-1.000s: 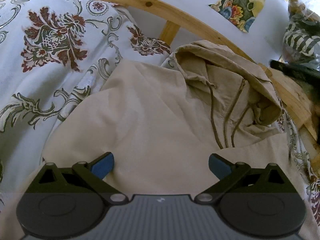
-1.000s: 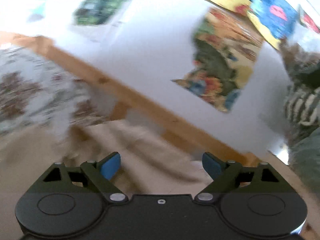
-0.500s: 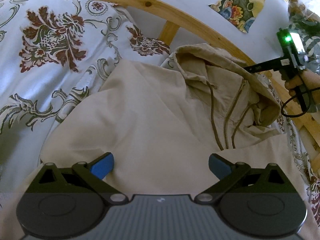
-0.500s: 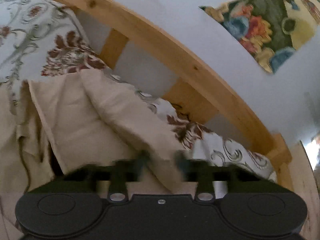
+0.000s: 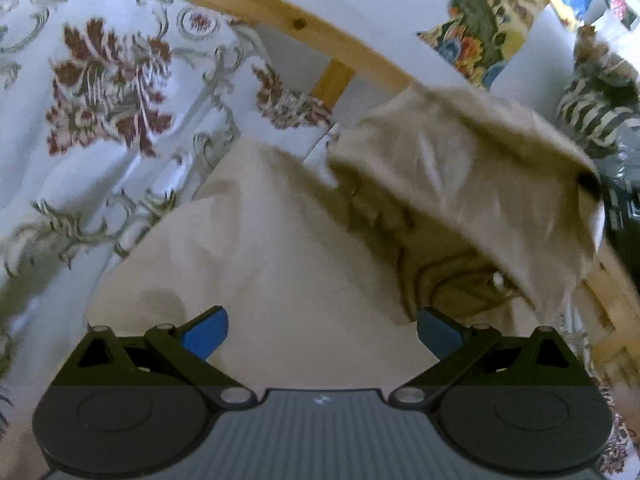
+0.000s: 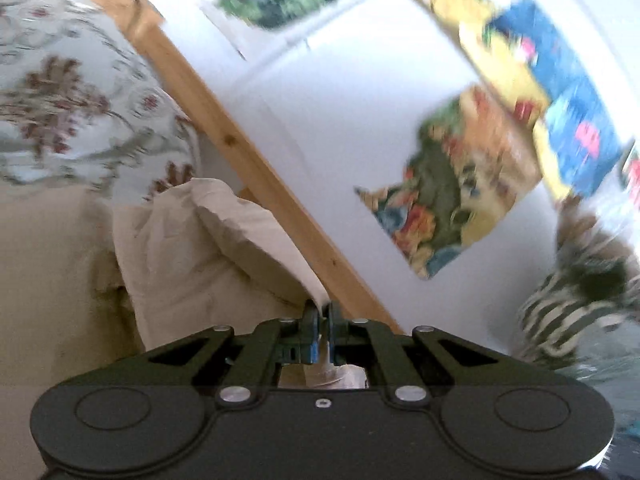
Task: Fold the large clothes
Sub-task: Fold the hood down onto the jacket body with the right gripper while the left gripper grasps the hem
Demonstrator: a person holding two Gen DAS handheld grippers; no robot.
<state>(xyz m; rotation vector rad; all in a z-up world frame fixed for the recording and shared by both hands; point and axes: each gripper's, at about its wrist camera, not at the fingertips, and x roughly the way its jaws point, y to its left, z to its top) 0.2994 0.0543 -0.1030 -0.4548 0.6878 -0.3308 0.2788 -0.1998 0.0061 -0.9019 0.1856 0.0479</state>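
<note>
Home bedroom, prob. a kid's or shared rm. Bed w/ pale floral bedspread [image 5: 120, 120] and a light wood bed frame [image 5: 280, 20] w/ slats against a white wall [image 6: 340, 100]. Colourful paper pictures [image 6: 460, 200] stuck unframed on the wall. Beige hoodie [image 5: 280, 260] spread on the bed. Striped fabric heap [image 6: 572, 312] at the side; too blurred to tell more.

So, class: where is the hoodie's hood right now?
In the left wrist view the hood is lifted at upper right, before the wooden bed rail; the right claw pinches its edge.
</note>
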